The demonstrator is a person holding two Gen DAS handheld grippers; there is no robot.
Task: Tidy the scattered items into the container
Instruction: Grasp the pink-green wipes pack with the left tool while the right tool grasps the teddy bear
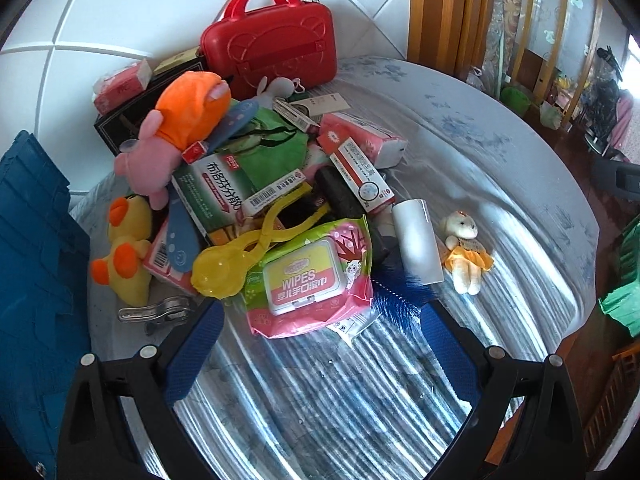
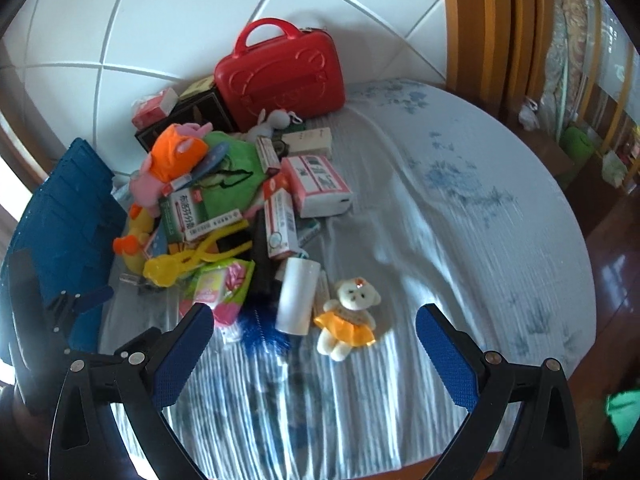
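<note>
1. Left wrist view is showing the left gripper (image 1: 322,312) hovering with its jaws spread wide and holding nothing, above the striped cloth of the tabletop (image 1: 460,128).
2. Just ahead, between the jaws, a pink pack of wipes (image 1: 310,276) is lying flat, with a yellow scoop clamp (image 1: 240,252) touching it on the left-hand side.
3. Beyond the right jaw, a white cylinder (image 1: 416,240) is lying beside a small bear doll (image 1: 466,254) in an orange dress.
4. Farther ahead, medicine boxes (image 1: 216,188), an orange and pink plush (image 1: 180,128) and a yellow duck plush (image 1: 126,248) are sitting heaped together, with a red case (image 1: 272,50) standing behind them against the tiled wall.
5. Left of the left jaw, the blue container (image 1: 36,264) is standing at the tabletop's edge.
6. Right wrist view is showing the right gripper (image 2: 314,322) also released wide, with the bear doll (image 2: 350,320) lying between its jaws, just ahead.
</note>
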